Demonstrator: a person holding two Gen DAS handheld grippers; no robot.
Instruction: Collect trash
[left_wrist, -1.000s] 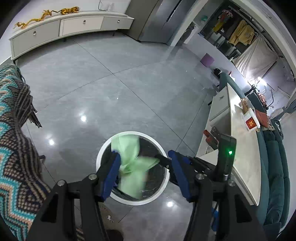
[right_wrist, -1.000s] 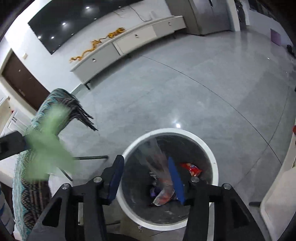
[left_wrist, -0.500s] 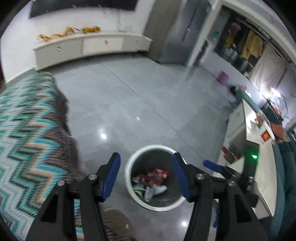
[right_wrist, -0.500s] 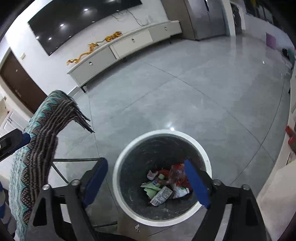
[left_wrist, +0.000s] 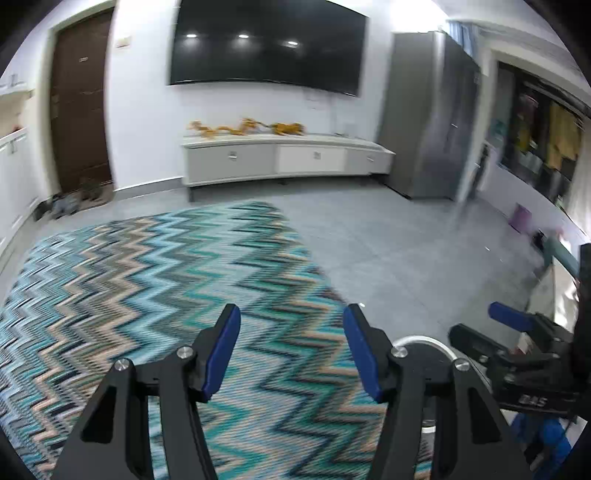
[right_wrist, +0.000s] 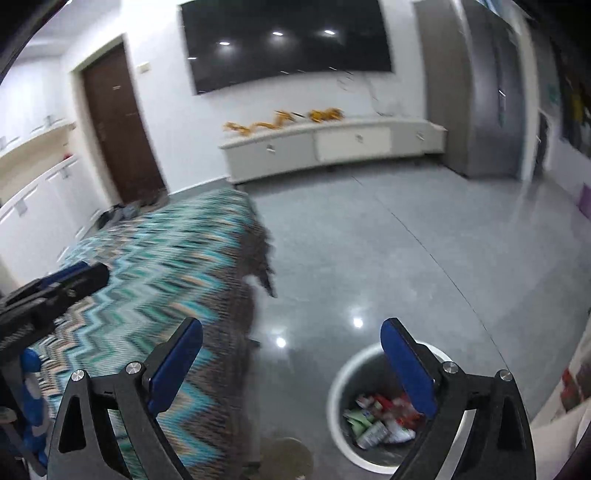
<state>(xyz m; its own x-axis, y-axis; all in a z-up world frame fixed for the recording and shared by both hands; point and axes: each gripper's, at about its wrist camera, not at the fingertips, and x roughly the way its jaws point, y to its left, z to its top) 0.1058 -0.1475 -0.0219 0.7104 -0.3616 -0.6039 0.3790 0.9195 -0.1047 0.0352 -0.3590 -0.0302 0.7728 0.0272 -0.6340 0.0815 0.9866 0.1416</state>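
A round trash bin with a white rim (right_wrist: 334, 391) stands on the grey floor and holds several wrappers (right_wrist: 376, 417), red, green and white. My right gripper (right_wrist: 291, 363) is open and empty, above and just left of the bin. My left gripper (left_wrist: 291, 350) is open and empty over the zigzag cloth (left_wrist: 147, 280). A sliver of the bin's white rim (left_wrist: 421, 339) shows behind its right finger. The right gripper also shows at the right of the left wrist view (left_wrist: 517, 332).
The teal zigzag cloth (right_wrist: 155, 280) covers a raised surface left of the bin, its fringe hanging at the edge. A white low cabinet (left_wrist: 280, 160) stands under a wall TV (left_wrist: 266, 44). A brown door (right_wrist: 118, 129) is far left, a grey fridge (left_wrist: 428, 122) right.
The green wrapper left my left gripper and went into the bin. My right gripper opened. Both grippers have lifted and tilted up, toward the cloth and far wall.
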